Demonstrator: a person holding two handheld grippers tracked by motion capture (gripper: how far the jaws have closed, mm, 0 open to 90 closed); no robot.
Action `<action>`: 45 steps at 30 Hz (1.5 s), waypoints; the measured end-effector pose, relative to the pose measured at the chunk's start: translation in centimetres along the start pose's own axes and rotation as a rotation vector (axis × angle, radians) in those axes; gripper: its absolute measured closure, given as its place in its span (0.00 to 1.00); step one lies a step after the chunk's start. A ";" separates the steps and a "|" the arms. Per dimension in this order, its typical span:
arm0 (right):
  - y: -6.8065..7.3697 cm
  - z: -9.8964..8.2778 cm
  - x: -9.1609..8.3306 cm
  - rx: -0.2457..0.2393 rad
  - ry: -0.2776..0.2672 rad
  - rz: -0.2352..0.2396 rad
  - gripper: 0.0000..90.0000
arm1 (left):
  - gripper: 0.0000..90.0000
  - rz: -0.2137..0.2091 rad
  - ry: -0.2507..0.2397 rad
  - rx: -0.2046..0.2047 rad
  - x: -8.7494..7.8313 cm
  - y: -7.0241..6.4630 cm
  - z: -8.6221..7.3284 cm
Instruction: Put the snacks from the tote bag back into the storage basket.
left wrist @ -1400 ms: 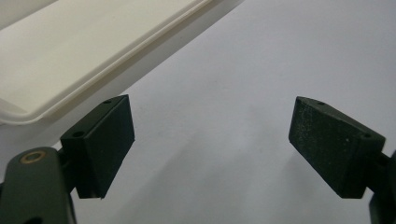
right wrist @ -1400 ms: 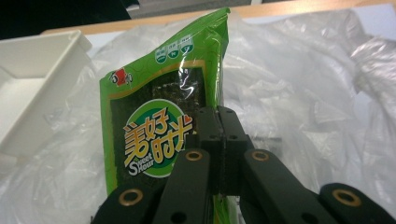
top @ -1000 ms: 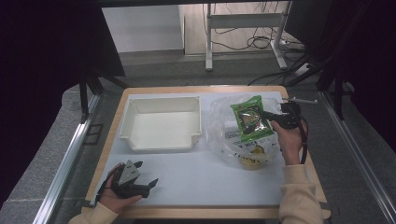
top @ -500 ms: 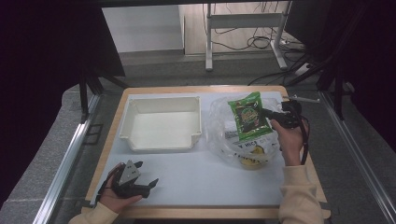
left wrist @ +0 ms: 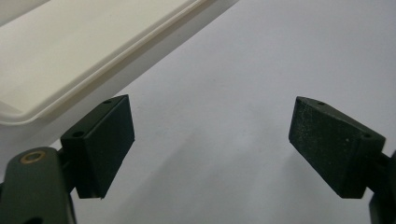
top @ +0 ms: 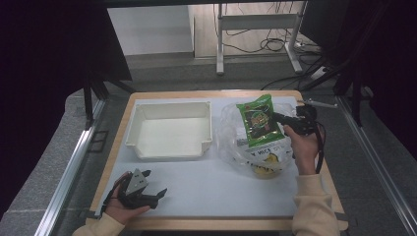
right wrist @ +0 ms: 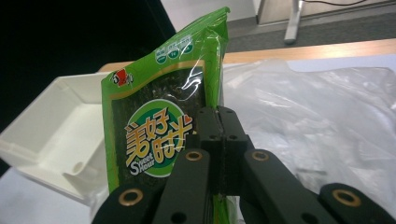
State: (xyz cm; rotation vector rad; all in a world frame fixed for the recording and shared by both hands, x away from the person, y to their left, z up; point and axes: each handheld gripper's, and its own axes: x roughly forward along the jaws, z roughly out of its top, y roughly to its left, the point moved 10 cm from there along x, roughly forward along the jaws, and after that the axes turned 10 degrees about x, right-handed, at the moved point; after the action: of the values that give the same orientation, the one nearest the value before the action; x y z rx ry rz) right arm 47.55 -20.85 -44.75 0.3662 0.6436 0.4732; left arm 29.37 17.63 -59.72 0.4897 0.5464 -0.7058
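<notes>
The right gripper [right wrist: 219, 140] pinches a green snack packet [right wrist: 159, 121] by its edge, right of centre in the high view. At lower left, the left gripper [left wrist: 210, 140] rests with jaws spread wide, empty, on the white table [left wrist: 261, 56].

Lab recording bench, wood-edged table [top: 118, 147] with white mat, aluminium rail frame [top: 69, 167], dark curtains [top: 44, 59], loose floor cables [top: 255, 46], metal stand legs [top: 220, 49]

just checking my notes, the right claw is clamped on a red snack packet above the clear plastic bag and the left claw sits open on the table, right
Not quite: the snack packet is green, not red, as the right gripper view shows. The rest holds: the right claw is clamped on its edge above the clear plastic bag, and the left claw sits open on the table.
</notes>
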 end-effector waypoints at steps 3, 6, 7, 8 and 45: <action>0.6 0.1 -0.1 -0.003 -0.006 0.011 1.00 | 0.16 -0.001 0.003 0.002 0.0 0.0 0.0; 0.9 0.1 -0.1 -0.008 -0.007 0.019 1.00 | 0.16 -0.001 0.003 0.002 0.0 0.0 0.0; 1.0 0.1 -0.1 -0.007 -0.006 0.023 1.00 | 0.16 -0.001 0.003 0.003 0.0 0.0 0.0; 1.2 0.1 -0.1 -0.008 -0.005 0.029 1.00 | 0.16 -0.001 0.003 0.003 0.0 0.0 0.0; 5.2 0.3 0.8 -0.018 -0.040 0.117 1.00 | 0.16 0.003 0.002 0.002 0.1 0.0 0.0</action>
State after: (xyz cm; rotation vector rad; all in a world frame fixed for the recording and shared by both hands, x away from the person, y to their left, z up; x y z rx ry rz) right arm 46.73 -16.18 -42.56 0.3969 0.5805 0.5819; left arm 29.44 17.64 -59.80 0.4933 0.5470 -0.7026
